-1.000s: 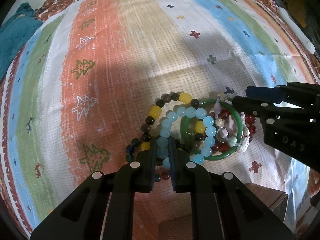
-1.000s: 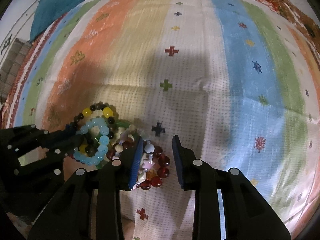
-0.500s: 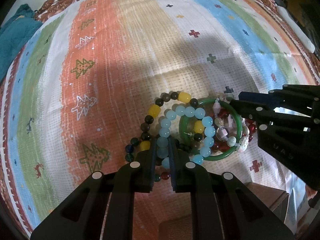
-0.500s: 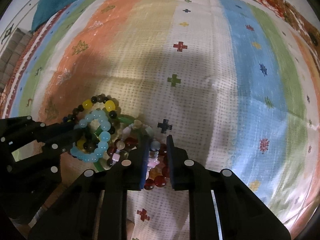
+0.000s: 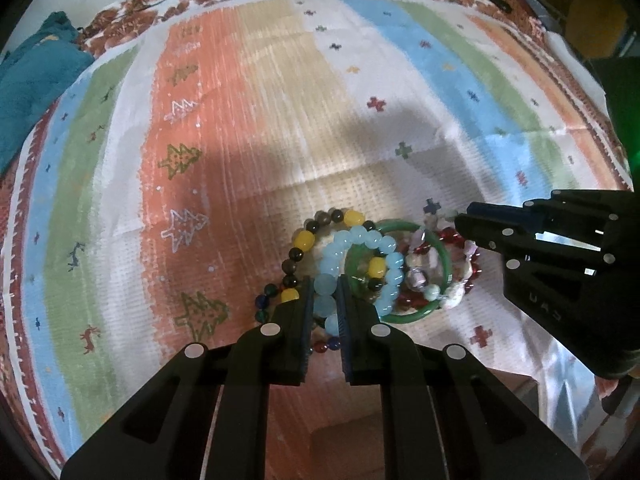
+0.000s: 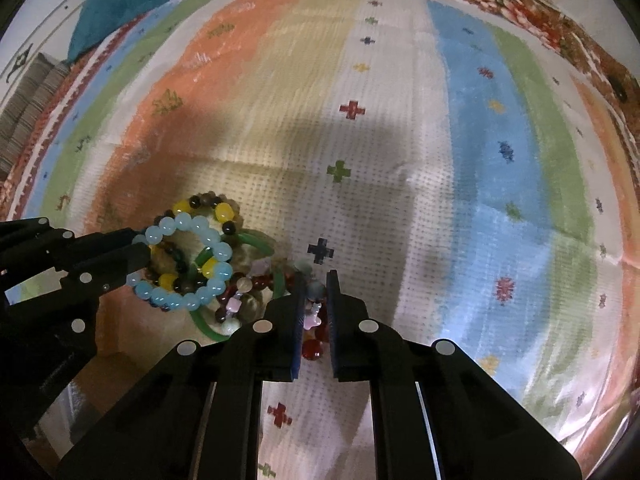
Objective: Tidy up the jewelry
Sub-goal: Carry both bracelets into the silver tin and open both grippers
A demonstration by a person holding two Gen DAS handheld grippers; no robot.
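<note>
The left gripper (image 5: 323, 300) is clamped on the pale blue bead bracelet (image 5: 362, 240); the right gripper (image 6: 314, 312) pinches the red and pink bead strand (image 6: 312, 344); the tangled pile, with a green bangle (image 5: 400, 316), lies on the striped cloth (image 5: 280, 120) near the grippers

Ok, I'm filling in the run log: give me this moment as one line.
left tool: shut on pale blue bracelet | right tool: shut on mixed charm strand | green bangle: in pile | surface: striped cloth
</note>
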